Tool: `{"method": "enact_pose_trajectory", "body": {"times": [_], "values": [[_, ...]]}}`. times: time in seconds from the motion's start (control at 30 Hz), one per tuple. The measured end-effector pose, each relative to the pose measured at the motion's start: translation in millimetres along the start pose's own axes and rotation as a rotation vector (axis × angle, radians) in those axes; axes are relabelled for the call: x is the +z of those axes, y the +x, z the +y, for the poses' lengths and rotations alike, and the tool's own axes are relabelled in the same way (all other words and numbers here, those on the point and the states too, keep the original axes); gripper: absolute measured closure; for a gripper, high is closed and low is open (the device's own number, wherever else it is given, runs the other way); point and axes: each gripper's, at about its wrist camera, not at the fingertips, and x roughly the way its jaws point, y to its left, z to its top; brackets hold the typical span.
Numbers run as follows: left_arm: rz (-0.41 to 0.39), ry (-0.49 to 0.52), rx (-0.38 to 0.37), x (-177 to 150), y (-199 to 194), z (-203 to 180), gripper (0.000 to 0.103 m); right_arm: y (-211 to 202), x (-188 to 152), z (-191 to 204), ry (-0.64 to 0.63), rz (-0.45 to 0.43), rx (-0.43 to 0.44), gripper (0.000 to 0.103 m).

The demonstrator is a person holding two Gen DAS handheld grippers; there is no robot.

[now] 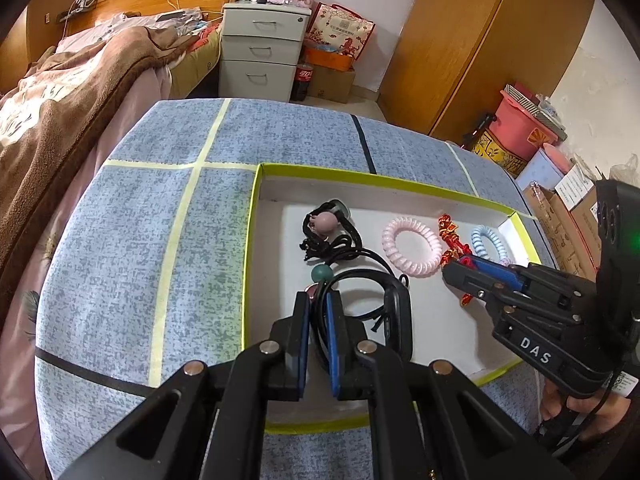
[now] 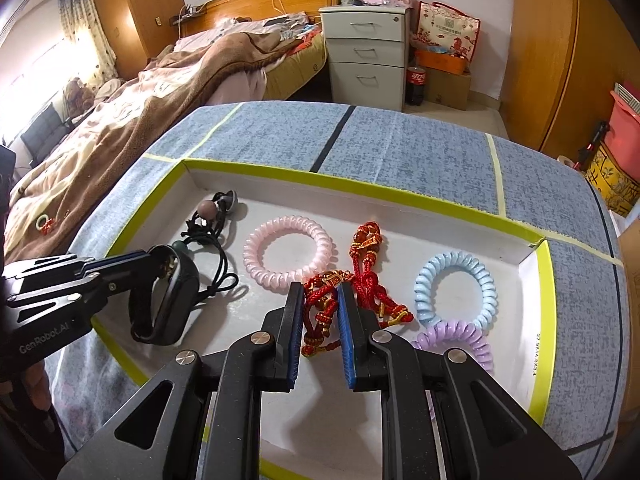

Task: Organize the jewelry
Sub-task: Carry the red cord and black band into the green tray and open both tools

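A shallow white tray with a yellow-green rim [image 1: 320, 174] [image 2: 360, 190] sits on the blue-grey table. In it lie a black cord bracelet with beads [image 1: 326, 236] [image 2: 212, 220], a pink coil hair tie [image 1: 412, 246] [image 2: 288, 252], a red and gold knotted cord [image 1: 450, 236] [image 2: 360, 280], a blue coil tie [image 1: 486, 240] [image 2: 456, 284] and a purple coil tie [image 2: 456, 340]. My left gripper [image 1: 318, 300] [image 2: 160, 254] is shut on a black smart band [image 1: 396, 312] [image 2: 168, 296] above the tray. My right gripper [image 2: 320, 292] [image 1: 456, 266] stands with its jaws around the red cord, narrowly apart.
A bed with a brown blanket [image 1: 72, 80] lies to the left. A white drawer unit [image 1: 260, 52] and a wooden wardrobe [image 1: 480, 40] stand beyond the table. Boxes and a red bin [image 1: 524, 124] are stacked at the right. A small ring [image 2: 44, 222] lies on the blanket.
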Motion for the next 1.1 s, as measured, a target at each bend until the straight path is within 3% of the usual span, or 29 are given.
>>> {"method": "enact_pose_trajectory", "body": {"times": [0.2,0.27,0.33,0.37,0.47,0.6,1.1], "values": [[0.003,-0.004,-0.011,0.5,0.7,0.6,0.092,-1.0,-0.4,0.5,-0.002,-0.007,-0.017,0.083],[0.007,-0.005,-0.01,0.6,1.3,0.1,0.088,-2.6,0.1,-1.1,0.002,-0.011,-0.015,0.078],[0.003,0.001,-0.001,0.4,0.9,-1.6,0.085,-4.9,0.4,-1.1,0.004,-0.019,-0.002,0.061],[0.005,0.001,-0.004,0.5,1.5,-1.9,0.085,-6.0,0.4,-0.8,0.002,-0.023,0.0,0.059],[0.008,-0.004,-0.006,0.2,1.5,-2.5,0.085,-6.8,1.7,-1.2,0.004,-0.025,-0.004,0.059],[-0.005,-0.004,-0.018,-0.4,-2.3,-4.3,0.069,-8.8,1.9,-2.1,0.003,-0.033,-0.002,0.059],[-0.097,0.043,-0.051,-17.7,-45.1,-22.5,0.056,-63.9,-18.9,-0.3,0.02,-0.127,0.009,0.058]]}}
